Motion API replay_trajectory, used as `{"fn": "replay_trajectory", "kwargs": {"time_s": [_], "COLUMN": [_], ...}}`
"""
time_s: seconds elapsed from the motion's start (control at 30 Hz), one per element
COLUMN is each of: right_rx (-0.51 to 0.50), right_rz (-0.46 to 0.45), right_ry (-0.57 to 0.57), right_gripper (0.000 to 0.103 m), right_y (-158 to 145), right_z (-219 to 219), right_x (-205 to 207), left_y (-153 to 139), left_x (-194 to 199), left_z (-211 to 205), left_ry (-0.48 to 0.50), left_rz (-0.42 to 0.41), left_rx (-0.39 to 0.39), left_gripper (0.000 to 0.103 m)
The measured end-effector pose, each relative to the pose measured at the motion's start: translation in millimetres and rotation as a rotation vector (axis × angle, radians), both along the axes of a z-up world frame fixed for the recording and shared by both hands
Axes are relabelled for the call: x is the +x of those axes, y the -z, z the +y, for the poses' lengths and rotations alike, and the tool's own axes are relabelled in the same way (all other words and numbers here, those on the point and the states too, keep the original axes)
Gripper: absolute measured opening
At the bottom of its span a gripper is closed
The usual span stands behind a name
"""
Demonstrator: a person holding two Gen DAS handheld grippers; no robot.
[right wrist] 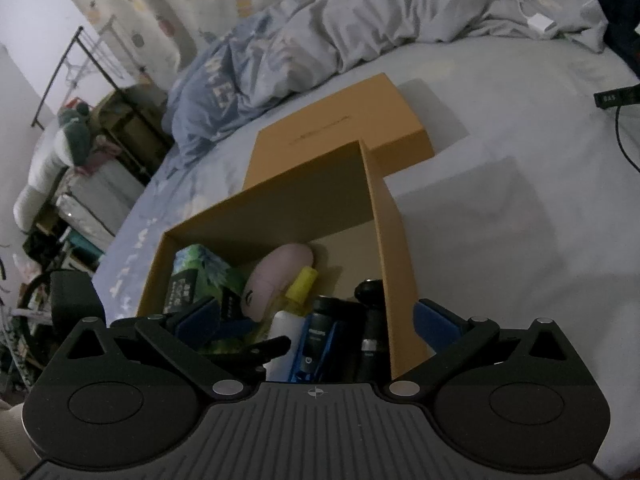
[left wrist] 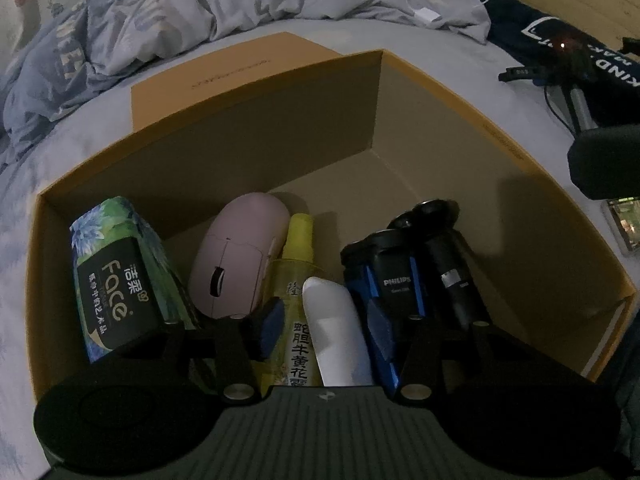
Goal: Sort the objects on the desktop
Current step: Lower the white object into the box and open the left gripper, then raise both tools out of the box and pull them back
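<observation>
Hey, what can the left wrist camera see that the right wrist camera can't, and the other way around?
Only the left wrist view shows the Philips label on the shaver and the white stick between the left gripper fingers. Only the right wrist view shows the metal rack beside the bed. Both show the open box, lid, pink mouse, tissue pack, yellow bottle.

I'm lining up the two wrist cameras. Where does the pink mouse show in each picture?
Left wrist view: the pink mouse lies left of centre in the orange box, between the green tissue pack and the yellow bottle.
Right wrist view: the mouse is near centre, partly hidden.
Shared landmark: the yellow bottle, just right of the mouse.
</observation>
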State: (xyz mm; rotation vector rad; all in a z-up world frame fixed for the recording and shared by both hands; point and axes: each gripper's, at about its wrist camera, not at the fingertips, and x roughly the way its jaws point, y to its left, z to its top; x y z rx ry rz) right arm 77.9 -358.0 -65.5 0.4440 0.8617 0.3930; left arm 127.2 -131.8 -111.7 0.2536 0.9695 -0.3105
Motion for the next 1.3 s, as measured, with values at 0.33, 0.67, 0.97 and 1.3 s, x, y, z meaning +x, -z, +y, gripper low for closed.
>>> {"fn": "replay_trajectory", "kwargs": {"time_s": [0.33,0.67,0.97,1.3], "right_rx": [-0.007,-0.078,-0.130,-0.178], "right_rz": [0.005,-0.022,-0.059,-0.064], "right_ry": [-0.004,-0.057,-0.069,-0.026], "right_gripper": [0.103,0.103,0.103,0.103], "right_y": [-1,-10,-32,-59], "right_z": [3,11,11,-7], "right_x": [-3,-26,-41,-40], "left_y": [-8,-35,-63,-102], "left_x": [-4,-20,-38,-36], "left_z": [13,47,80,114], "left_ry": [-0.037,-0.073,-0.115,-0.165], "left_rz": [-0.013,-0.083,-0.161,-0.248], "left_rx": [-0.037,-0.157,-0.249,-0.315], "left_gripper": [0.076,0.085,0.089,0.089]}}
